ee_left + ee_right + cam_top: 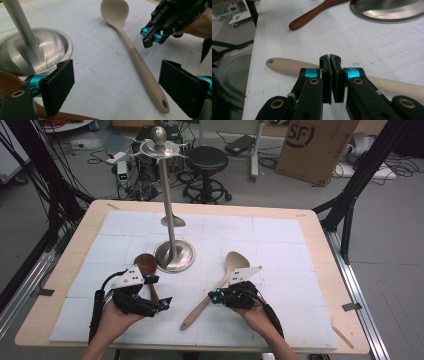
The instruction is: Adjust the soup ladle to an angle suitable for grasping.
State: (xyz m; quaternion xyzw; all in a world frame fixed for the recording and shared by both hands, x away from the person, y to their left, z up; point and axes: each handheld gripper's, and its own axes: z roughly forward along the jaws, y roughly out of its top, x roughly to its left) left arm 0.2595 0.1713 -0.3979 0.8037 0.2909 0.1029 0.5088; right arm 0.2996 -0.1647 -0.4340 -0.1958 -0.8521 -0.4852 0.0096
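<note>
Beige silicone, pale and matte: that is the spoon [215, 287] lying on the white mat [280, 245] in front of me, bowl pointing away toward the far side, handle running back toward my edge of the table. My right gripper [330, 58] hangs just over the middle of that handle with its jaws pressed together, pad against pad, and nothing between them; in the right gripper view the handle passes behind the closed tips rather than through them. Whether the tips touch the handle I cannot tell.

My left gripper [116, 87] has its jaws spread wide and holds nothing (bare mat shows between the pads). From the left gripper view, the beige spoon's handle end, with its small hanging hole, lies toward the right-hand pad but clear of it. A dark wooden spoon [146, 267] lies partly under that gripper, its round bowl close beside the steel base [174, 256] of the utensil stand, whose thin pole [166, 185] rises upright to a ring of hooks and a ball on top. A metal spoon [173, 222] hangs low against the pole.

Both my hands rest near the front edge of the table, well apart from each other, the beige spoon between them.
</note>
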